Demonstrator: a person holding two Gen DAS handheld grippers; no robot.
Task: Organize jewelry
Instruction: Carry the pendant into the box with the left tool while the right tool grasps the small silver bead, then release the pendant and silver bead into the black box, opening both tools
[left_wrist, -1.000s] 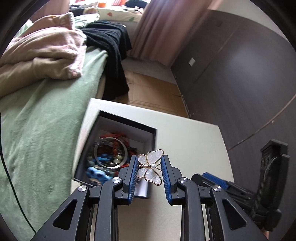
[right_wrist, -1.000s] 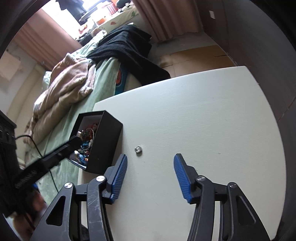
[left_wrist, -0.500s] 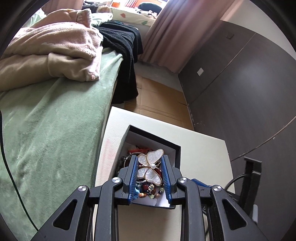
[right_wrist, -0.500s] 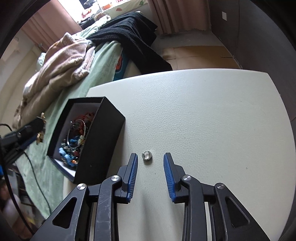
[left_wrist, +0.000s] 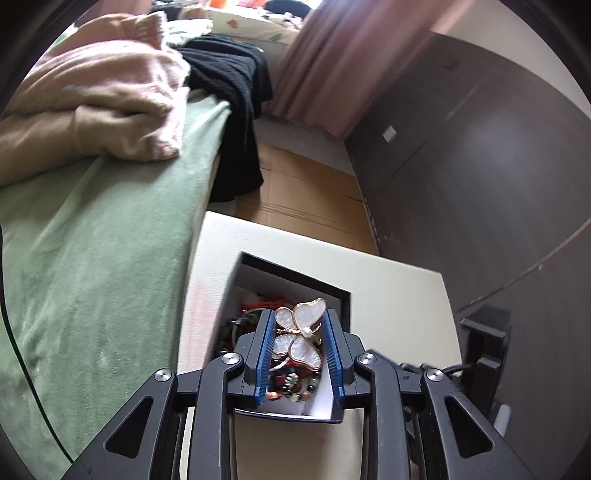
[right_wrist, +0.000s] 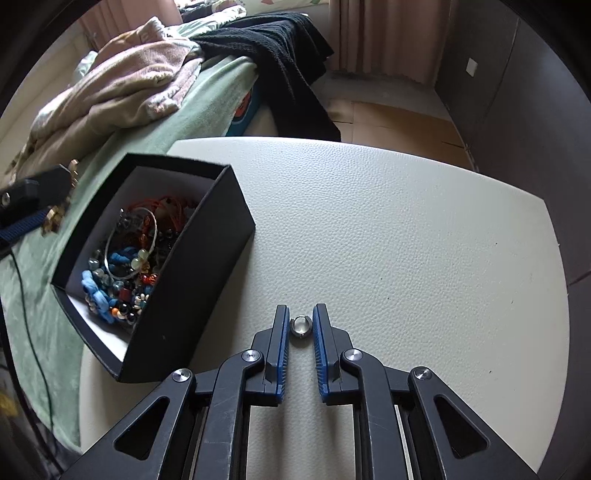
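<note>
My left gripper (left_wrist: 300, 325) is shut on a white and gold butterfly brooch (left_wrist: 300, 334) and holds it over the open black jewelry box (left_wrist: 295, 284). The box (right_wrist: 207, 266) stands at the left edge of the white table (right_wrist: 406, 229) and holds several bead bracelets and bangles (right_wrist: 125, 254). My right gripper (right_wrist: 301, 317) is low on the table with its jaws closed around a small silver ring (right_wrist: 300, 325). The left gripper's tip with the brooch also shows in the right wrist view (right_wrist: 44, 203), left of the box.
A bed with a green blanket (left_wrist: 92, 258) runs along the table's left side, with a pink blanket (right_wrist: 122, 85) and a black garment (right_wrist: 280, 48) on it. A dark wardrobe wall (left_wrist: 480, 166) stands to the right. Cardboard (left_wrist: 303, 195) covers the floor beyond.
My left gripper has moved with the brooch from the table over the box. My right gripper has come down to the ring and narrowed its jaws around it.
</note>
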